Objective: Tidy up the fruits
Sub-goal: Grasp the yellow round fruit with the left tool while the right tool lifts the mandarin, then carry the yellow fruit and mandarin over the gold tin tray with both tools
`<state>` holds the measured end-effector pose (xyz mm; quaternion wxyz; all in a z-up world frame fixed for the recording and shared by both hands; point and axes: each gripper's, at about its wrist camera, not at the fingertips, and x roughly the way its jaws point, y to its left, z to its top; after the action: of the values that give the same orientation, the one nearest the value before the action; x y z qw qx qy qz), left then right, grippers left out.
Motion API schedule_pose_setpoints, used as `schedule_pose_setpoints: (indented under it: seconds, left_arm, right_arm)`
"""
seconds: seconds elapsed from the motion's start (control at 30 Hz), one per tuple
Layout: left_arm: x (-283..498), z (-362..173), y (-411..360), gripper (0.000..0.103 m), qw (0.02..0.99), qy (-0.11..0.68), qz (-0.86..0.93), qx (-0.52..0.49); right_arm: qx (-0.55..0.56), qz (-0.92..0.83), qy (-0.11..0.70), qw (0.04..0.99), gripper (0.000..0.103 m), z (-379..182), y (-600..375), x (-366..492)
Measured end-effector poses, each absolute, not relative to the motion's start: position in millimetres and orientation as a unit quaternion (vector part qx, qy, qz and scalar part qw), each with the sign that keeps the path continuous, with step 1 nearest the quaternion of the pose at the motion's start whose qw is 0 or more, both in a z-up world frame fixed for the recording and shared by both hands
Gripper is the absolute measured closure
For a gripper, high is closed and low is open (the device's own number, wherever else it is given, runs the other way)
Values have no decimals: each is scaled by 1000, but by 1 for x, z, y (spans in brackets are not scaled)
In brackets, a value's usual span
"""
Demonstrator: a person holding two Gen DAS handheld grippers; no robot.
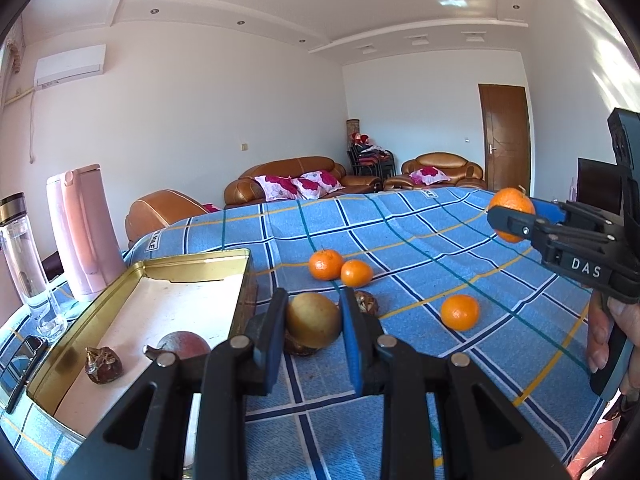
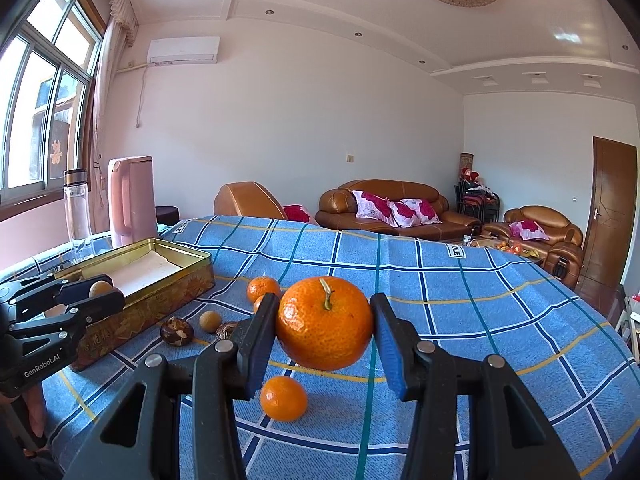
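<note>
A mandarin orange (image 2: 324, 322) with a short green stem is pinched between the blue pads of the right gripper (image 2: 325, 324) and held clear above the blue checked tablecloth (image 2: 460, 320). In the left wrist view the same fruit is seen at the far right, clamped and raised over the cloth. A small yellow-brown round fruit (image 1: 313, 320) is pinched by the left gripper (image 1: 313, 322), just right of the gold tin tray (image 1: 236, 276) (in the right wrist view the fruit appears level with the tray's near rim, though whether it touches the rim cannot be told).

One loose mandarin (image 2: 284, 398) lies on the cloth below the right gripper. Further left, a dark brown water chestnut (image 2: 176, 331) and a pale round fruit (image 2: 210, 321) rest beside the tray's decorated side wall. Two more mandarins (image 1: 326, 264) lie touching each other, further back on the cloth.

Inside the tray, a dark chestnut (image 1: 103, 365) and a reddish round fruit (image 1: 184, 344) sit on its pale floor, near the front.

Beyond the tray, at the far left of the table, a pink kettle (image 2: 131, 200) and a clear bottle (image 2: 77, 210) stand upright. Brown leather sofas (image 2: 384, 208) with floral cushions are seen against the far wall.
</note>
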<state>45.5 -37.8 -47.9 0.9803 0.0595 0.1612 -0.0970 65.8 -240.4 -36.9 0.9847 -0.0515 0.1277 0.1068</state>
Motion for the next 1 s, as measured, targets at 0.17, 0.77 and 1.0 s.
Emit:
schedule_pose_setpoints:
  seconds: [0.17,0.77,1.0]
  left_arm:
    - [45,-44,-32,75,981,161,-87,59]
    - [55,-38,12,75,983,177,-41,30]
    - [61,-37,45,75,982,188,-5,11]
  right_arm:
    - [-61,122,131,982,54,-37,-227,68]
    - [-59,215,139,965,54,-22,-161,77]
    - [-55,264,151,951,54,-16,-130,86]
